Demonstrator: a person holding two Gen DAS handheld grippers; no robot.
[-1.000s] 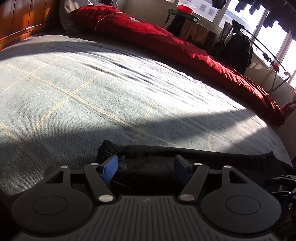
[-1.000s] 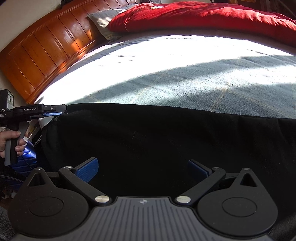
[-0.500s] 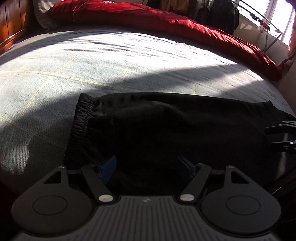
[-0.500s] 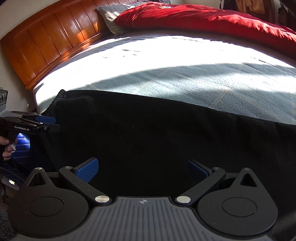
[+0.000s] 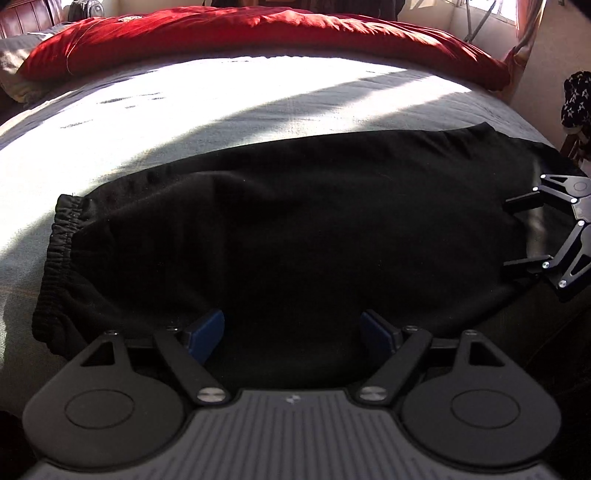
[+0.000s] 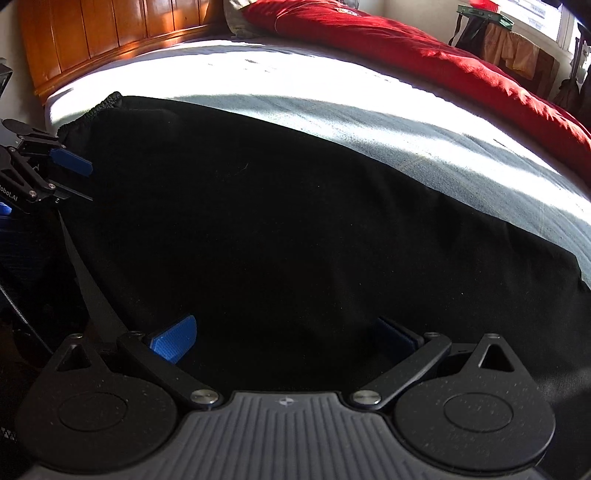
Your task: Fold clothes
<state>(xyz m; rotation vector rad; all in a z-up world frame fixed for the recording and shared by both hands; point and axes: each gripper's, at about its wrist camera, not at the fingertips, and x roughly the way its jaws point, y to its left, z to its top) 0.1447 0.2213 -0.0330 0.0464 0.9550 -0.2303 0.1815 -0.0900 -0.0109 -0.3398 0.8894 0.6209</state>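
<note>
- Black trousers [image 5: 280, 229] lie flat on the bed [image 5: 184, 110], stretched between the two grippers, waistband beyond the left one.
- Left gripper [image 5: 293, 332]: jaws apart, just been opening, dark cloth under the gap.
- Right gripper [image 6: 286, 334]: jaws apart; whether its pads touch fabric is probably not readable in this shadow.
- Risk: the near edge looks to overhang, so the trousers could slide off.

- The black trousers [image 5: 295, 229] are matt, soft knit cloth, with a gathered elastic waistband [image 5: 55, 258].
- The bedsheet [image 5: 166, 110] is pale woven cloth, faintly ribbed.
- The red duvet [image 5: 258, 33] looks slightly sheeny.
- The headboard [image 6: 110, 33] is glossy varnished wood.
</note>
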